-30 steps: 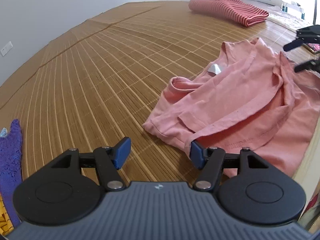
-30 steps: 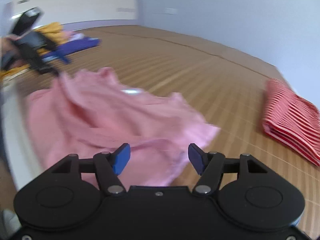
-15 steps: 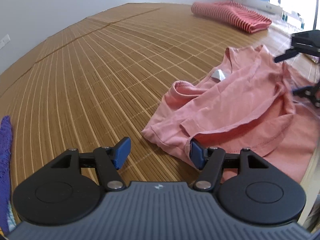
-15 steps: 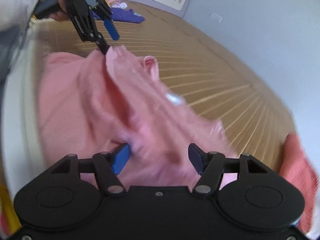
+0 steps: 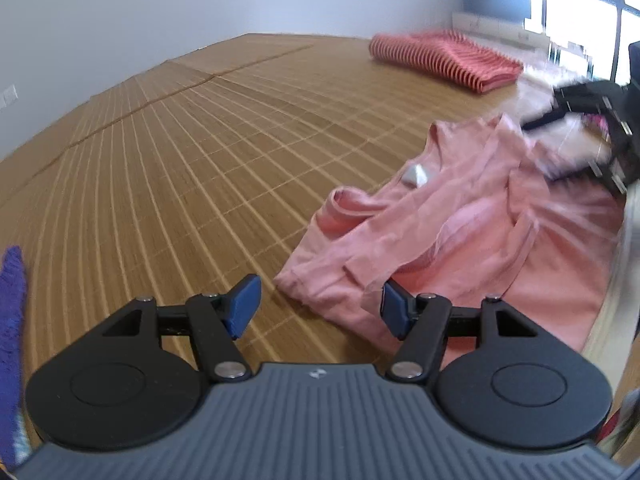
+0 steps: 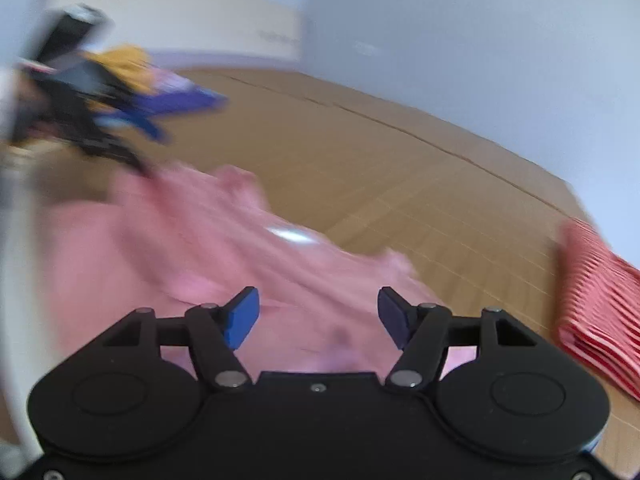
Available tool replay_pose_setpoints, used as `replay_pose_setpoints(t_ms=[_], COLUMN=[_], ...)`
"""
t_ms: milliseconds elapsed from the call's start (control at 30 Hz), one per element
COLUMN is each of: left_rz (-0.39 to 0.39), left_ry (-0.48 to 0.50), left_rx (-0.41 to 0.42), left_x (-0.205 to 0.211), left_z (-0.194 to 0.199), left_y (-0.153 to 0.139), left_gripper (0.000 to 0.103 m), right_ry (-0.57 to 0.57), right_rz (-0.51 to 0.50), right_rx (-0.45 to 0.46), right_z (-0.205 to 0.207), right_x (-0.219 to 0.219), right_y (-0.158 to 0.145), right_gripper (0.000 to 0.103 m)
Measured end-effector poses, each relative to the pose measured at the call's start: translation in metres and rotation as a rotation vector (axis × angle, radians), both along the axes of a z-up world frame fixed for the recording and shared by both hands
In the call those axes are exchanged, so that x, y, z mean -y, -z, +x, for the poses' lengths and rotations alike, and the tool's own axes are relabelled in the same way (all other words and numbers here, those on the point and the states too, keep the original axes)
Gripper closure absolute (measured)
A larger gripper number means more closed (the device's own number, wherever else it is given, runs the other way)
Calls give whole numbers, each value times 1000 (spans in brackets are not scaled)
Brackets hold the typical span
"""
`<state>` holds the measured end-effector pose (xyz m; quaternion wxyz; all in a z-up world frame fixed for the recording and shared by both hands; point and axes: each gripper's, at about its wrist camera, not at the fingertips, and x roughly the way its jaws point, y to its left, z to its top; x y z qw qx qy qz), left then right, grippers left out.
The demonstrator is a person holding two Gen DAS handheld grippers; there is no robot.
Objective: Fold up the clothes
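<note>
No legible text in either view.

The pink shirt [image 5: 460, 224] carries a small pale tag [image 5: 416, 174] at the neck, too small and glossy to read (a white smear in the right wrist view). The left tongs [image 5: 320, 312] have a tiny light emblem [image 5: 316, 374] on the ribbed housing, a mark only, with no letters or numbers made out.

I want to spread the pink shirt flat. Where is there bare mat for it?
The bamboo mat is bare between the pink shirt, the wall and the folded striped garment. It is crowded by the purple cloth and at the mat's near edge.
</note>
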<state>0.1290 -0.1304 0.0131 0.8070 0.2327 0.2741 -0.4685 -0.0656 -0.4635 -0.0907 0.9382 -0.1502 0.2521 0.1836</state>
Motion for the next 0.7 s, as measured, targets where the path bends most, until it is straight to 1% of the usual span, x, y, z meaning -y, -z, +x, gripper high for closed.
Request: replay_pose_setpoints(t_ms=[33, 67, 167, 200, 267, 333, 400, 467, 567, 633, 700], left_rz=[-6, 3, 22, 12, -12, -30, -42, -52, -51, -34, -5], left_ry=[-4, -4, -3, 1, -3, 1, 30, 72, 165, 212, 223], left_rx=[-13, -14, -18, -28, -53, -54, -45, -35, -36, -26, 21], left_x=[1, 2, 3, 1, -2, -5, -6, -5, 3, 10, 19], left_z=[1, 1, 2, 3, 6, 5, -1, -8, -24, -33, -43], left_y=[1, 2, 6, 6, 6, 4, 2, -1, 0, 4, 10], left_gripper=[33, 33, 33, 33, 33, 33, 33, 32, 32, 30, 30], right_ry=[-29, -54, -55, -61, -79, -99, -81, -35, 42, 101, 150], right_rz=[23, 17, -117, -143, -174, -190, -217, -211, -137, -92, -99], right_rx=[3, 7, 25, 3, -23, -31, -4, 11, 27, 37, 61], right_z=[-4, -5, -1, 3, 8, 12, 19, 28, 48, 61, 67], right_x=[-1, -10, -42, -48, -58, -65, -72, -74, -68, -64, -59], right_y=[-2, 0, 10, 14, 19, 23, 23, 19, 13, 10, 12], right_gripper=[29, 28, 30, 31, 32, 32, 32, 31, 31, 31, 31])
